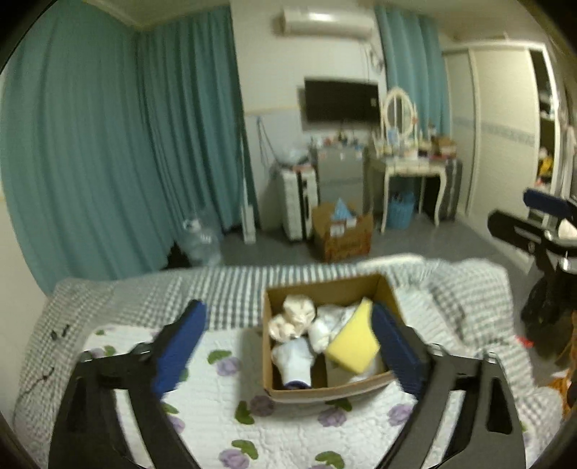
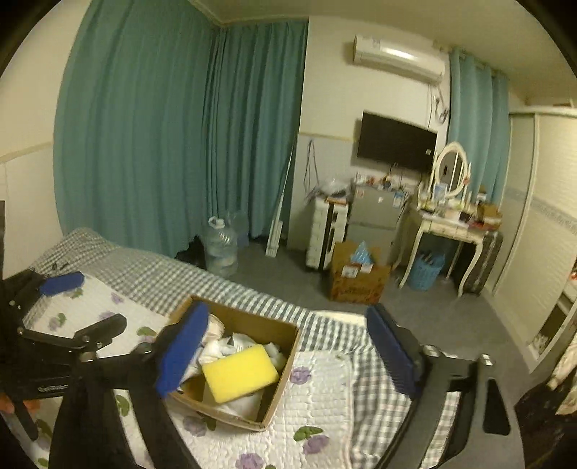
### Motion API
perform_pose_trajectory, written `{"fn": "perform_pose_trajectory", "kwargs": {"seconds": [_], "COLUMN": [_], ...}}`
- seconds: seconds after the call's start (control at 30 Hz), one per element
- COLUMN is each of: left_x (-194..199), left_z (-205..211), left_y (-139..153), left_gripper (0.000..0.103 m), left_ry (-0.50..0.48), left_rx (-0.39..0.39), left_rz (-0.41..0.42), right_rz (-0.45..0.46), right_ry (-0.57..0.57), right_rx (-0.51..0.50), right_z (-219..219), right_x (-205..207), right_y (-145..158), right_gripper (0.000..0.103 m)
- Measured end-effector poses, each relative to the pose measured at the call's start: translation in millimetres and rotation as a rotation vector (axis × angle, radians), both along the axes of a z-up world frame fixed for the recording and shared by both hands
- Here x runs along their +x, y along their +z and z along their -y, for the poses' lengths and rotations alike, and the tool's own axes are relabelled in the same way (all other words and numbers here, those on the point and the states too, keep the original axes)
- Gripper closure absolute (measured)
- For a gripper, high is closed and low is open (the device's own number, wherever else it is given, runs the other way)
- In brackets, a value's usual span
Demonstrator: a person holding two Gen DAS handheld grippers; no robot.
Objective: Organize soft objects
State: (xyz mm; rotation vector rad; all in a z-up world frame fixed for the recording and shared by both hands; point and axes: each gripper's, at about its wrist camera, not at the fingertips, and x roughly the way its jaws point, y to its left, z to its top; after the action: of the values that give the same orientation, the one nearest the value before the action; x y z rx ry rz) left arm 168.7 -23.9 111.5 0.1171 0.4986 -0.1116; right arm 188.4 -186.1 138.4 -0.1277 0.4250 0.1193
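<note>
Two pairs of tongs hang over a bed, both spread wide with nothing between their blue pads. The left tongs [image 1: 288, 346] frame a cardboard box [image 1: 274, 375] at lower centre of the left wrist view; the right tongs [image 2: 285, 353] frame the same box at lower centre of the right wrist view.

The box sits on a white quilt with purple flowers [image 1: 216, 404], which lies over a grey checked bedspread [image 1: 230, 292]. Beyond the bed, in the middle of both frames, stand a second, larger carton [image 1: 342, 231] on the grey floor, a white dressing table with an oval mirror [image 1: 411, 169], a blue basket [image 1: 400, 213] under it, and a clear water jug [image 2: 221, 245] by the teal curtains [image 1: 108, 144]. A dark TV [image 1: 340, 101] and an air conditioner [image 1: 324, 21] hang on the wall, upper centre.

The left wrist view looks straight down into the box, showing a yellow sponge [image 1: 355, 342] leaning against its right wall, its edge touching the right-hand pad in the picture, with white soft bundles [image 1: 299, 314] and a white sock-like piece [image 1: 294, 360] beside it. The right tongs show at the far right edge there. The right wrist view shows the sponge lying tilted on top of white cloth, the left pad covering the box's near left corner, and the left tongs at the left edge.
</note>
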Motion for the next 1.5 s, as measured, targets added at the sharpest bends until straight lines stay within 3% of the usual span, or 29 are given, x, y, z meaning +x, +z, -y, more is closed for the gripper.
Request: {"fn": "perform_pose_trajectory", "kwargs": {"seconds": [0.07, 0.17, 0.33, 0.5, 0.63, 0.77, 0.93, 1.1, 1.5], "left_x": [-24.8, -56.0, -84.3, -86.9, -74.4, -63.9, -60.8, -62.8, -65.5], "left_z": [-7.3, -16.6, -28.2, -32.4, -37.9, -37.3, -44.5, -45.7, -44.8], "left_y": [18.4, 32.4, 21.7, -13.8, -49.8, -89.8, -123.8, -129.5, -133.3], "left_gripper": [0.000, 0.000, 0.000, 0.000, 0.000, 0.000, 0.000, 0.000, 0.000], "left_ry": [-0.006, -0.012, 0.013, 0.040, 0.075, 0.105, 0.098, 0.097, 0.073], "left_rx": [-0.022, -0.043, -0.060, -0.076, -0.088, -0.018, -0.029, -0.033, -0.067], "left_rz": [0.071, 0.141, 0.192, 0.209, 0.215, 0.229, 0.149, 0.128, 0.125], "right_rz": [0.034, 0.078, 0.141, 0.174, 0.196, 0.139, 0.087, 0.043, 0.031], "right_ry": [-0.024, -0.032, -0.048, -0.031, -0.045, -0.056, -0.095, -0.106, -0.104], "right_rx": [-0.008, -0.001, 0.036, 0.081, 0.112, 0.137, 0.126, 0.118, 0.115], "right_z": [-2.0, -2.4, -8.9, -21.2, -26.6, -30.0, -30.4, -28.2, -32.5], "right_x": [-28.5, -62.4, -104.9, -122.7, -116.7, -90.8, -71.9, -66.8, -65.4], "right_y": [21.2, 40.5, 40.7, 8.1, -39.1, -95.6, -139.7, -155.7, -158.5], "right_gripper": [0.000, 0.000, 0.000, 0.000, 0.000, 0.000, 0.000, 0.000, 0.000]}}
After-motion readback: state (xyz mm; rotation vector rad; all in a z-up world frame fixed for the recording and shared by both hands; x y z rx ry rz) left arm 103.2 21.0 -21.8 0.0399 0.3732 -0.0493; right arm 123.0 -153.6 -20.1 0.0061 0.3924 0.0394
